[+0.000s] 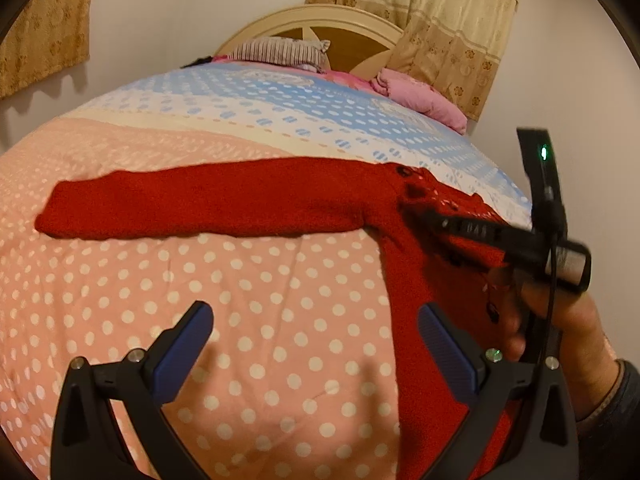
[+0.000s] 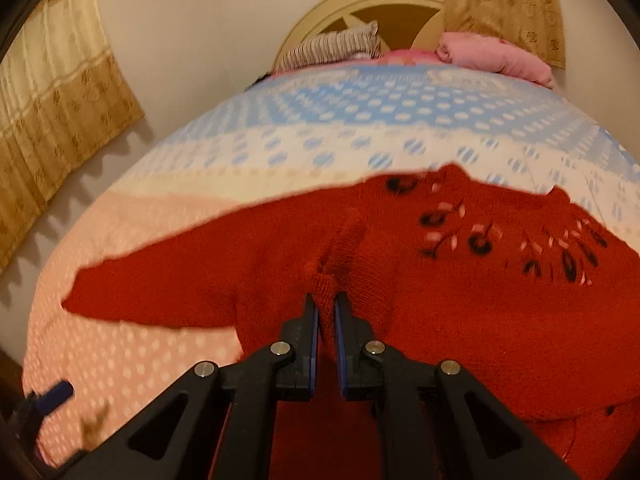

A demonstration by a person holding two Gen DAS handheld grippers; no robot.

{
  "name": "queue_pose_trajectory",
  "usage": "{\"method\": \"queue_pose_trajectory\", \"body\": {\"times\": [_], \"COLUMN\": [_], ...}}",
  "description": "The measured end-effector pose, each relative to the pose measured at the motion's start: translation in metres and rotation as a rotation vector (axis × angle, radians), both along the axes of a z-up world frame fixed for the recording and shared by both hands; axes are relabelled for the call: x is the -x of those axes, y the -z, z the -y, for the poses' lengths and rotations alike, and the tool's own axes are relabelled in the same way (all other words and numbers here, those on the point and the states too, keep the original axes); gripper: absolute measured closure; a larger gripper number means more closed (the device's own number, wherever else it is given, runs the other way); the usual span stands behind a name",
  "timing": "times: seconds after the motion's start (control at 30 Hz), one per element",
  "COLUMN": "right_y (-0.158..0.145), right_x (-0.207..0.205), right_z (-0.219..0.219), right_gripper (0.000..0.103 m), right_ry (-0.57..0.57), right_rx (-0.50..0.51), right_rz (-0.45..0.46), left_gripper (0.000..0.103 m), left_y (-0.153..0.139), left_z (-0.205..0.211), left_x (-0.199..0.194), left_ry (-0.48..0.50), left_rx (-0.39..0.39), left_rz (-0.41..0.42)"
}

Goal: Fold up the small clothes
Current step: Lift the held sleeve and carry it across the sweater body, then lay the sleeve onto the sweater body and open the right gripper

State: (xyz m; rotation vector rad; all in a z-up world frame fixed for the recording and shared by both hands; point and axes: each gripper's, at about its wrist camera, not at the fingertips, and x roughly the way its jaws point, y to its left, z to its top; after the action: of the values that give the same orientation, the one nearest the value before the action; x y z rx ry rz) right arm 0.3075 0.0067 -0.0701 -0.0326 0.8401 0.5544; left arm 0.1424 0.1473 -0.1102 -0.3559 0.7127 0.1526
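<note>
A small red knitted sweater lies on the polka-dot bedspread, one sleeve stretched out to the left. Its body with dark embroidered flowers shows in the right wrist view. My left gripper is open and empty above the pink spread, its right finger at the sweater's left edge. My right gripper is shut on a pinched-up fold of the sweater near the armpit. In the left wrist view the right gripper reaches in from the right over the sweater.
The bedspread turns white and blue farther back. A striped pillow, a pink pillow and a wooden headboard are at the far end. Curtains hang behind. The left gripper's fingertip shows low left.
</note>
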Motion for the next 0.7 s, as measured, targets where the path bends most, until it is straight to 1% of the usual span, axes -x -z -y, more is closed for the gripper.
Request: {"method": "queue_pose_trajectory", "body": {"times": [0.03,0.1,0.13,0.17,0.23,0.33,0.4,0.43,0.47,0.5,0.53,0.57,0.6,0.67,0.7], "right_y": [0.004,0.012,0.012,0.011,0.004,-0.007,-0.021,-0.025,-0.032,-0.038,-0.041,-0.043,-0.043,-0.039,-0.036], "right_x": [0.002,0.011,0.016,0.022,0.038,0.045,0.042,0.039,0.035,0.028,0.023,0.019,0.016,0.015,0.016], "right_z": [0.0,0.004,0.008,0.014,0.038,0.072,0.111,0.125,0.145,0.172,0.185,0.201,0.22,0.241,0.248], "right_gripper": [0.095,0.08,0.054,0.034,0.032,0.032,0.032,0.032,0.032,0.032,0.032,0.032,0.032,0.032,0.032], "right_ry": [-0.014,-0.055,-0.072,-0.09,-0.109,-0.079,-0.006,0.022,0.07,0.146,0.186,0.248,0.334,0.414,0.414], "right_rx": [0.002,0.024,0.036,0.041,0.041,0.072,0.051,0.041,0.026,0.011,0.016,0.044,0.11,0.152,0.145], "right_rz": [-0.016,-0.058,-0.062,-0.061,-0.028,-0.001,0.027,0.034,0.042,0.052,0.057,0.066,0.084,0.085,0.067], "left_gripper": [0.0,0.0,0.0,0.0,0.0,0.0,0.0,0.0,0.0,0.0,0.0,0.0,0.0,0.0,0.0], "left_y": [-0.001,-0.005,-0.007,-0.01,-0.014,-0.02,-0.027,-0.032,-0.037,-0.041,-0.046,-0.048,-0.048,-0.046,-0.042], "left_z": [0.0,0.001,0.002,0.001,0.002,0.004,0.01,0.013,0.018,0.021,0.028,0.031,0.034,0.043,0.048], "left_x": [0.001,0.003,0.005,0.006,0.007,0.001,-0.007,-0.012,-0.019,-0.024,-0.034,-0.04,-0.047,-0.066,-0.074], "left_ry": [0.002,0.005,0.01,0.017,0.024,0.037,0.057,0.066,0.077,0.083,0.089,0.087,0.085,0.086,0.089], "left_rx": [-0.001,-0.019,-0.022,-0.021,-0.025,-0.027,-0.046,-0.063,-0.083,-0.1,-0.133,-0.149,-0.16,-0.173,-0.18], "left_rz": [0.001,0.016,0.024,0.032,0.044,0.038,0.04,0.042,0.046,0.051,0.054,0.054,0.055,0.047,0.038]}}
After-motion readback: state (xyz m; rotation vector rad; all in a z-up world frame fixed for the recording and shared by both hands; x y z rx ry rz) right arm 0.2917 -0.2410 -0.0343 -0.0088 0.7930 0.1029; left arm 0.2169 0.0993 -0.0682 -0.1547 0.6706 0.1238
